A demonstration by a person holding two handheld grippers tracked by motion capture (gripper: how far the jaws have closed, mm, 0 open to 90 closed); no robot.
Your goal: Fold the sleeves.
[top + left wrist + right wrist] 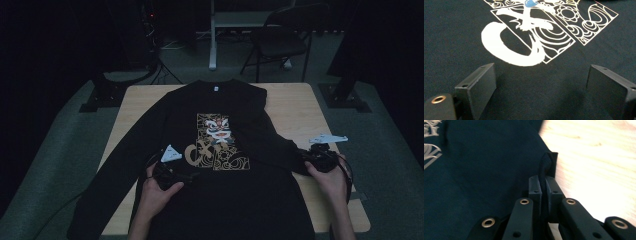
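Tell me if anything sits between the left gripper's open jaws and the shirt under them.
Nothing visible does. The left gripper has its jaws spread wide right above bare fabric of the black shirt, just below the gold print. The right gripper is shut on the shirt's edge near the table.

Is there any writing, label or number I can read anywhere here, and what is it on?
No word or number can be read for certain.
Print on the black sweatshirt: a large gold brush-stroke sign beside framed swirl patterns; it looks like a stylised character, but I cannot read it.
Small blue neck tag inside the collar: too small to read.
Both grippers: no markings can be made out.
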